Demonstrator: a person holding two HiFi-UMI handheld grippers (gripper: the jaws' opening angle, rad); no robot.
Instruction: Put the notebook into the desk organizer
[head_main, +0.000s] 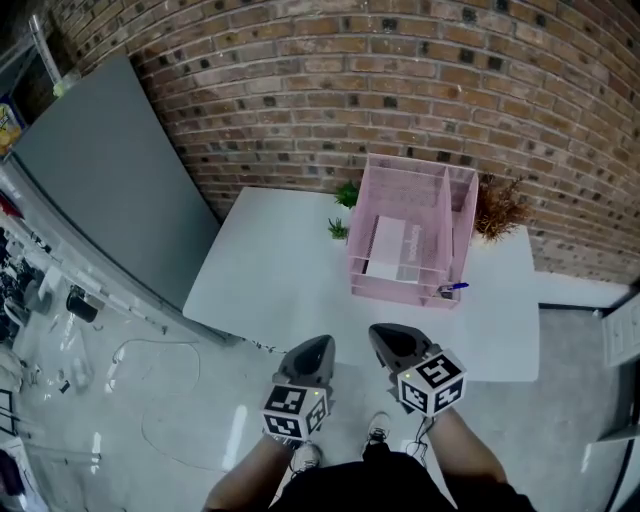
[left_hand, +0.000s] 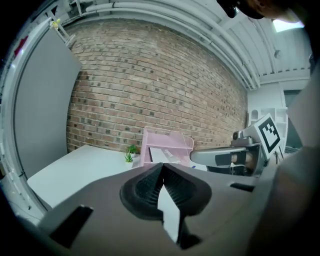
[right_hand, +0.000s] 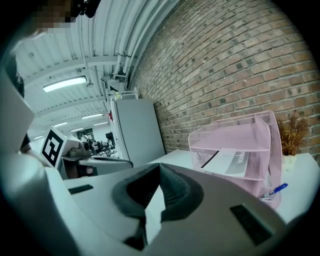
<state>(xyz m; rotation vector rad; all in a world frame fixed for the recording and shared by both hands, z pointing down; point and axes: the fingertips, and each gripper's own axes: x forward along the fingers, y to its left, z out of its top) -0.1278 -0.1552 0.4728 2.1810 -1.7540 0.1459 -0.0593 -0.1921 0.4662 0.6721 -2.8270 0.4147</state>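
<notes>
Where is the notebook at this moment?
In the head view, the notebook lies inside the pink desk organizer, on the white table's far right, beside two small green plants.

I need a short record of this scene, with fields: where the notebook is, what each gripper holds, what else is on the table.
notebook: lies on a shelf of the desk organizer
desk organizer: pink mesh, on the white table, near the brick wall
left gripper: shut, empty, short of the table
right gripper: shut, empty, beside the left one
blue pen: at the organizer's front corner
green plants: left of the organizer
dried plant: right of it
</notes>
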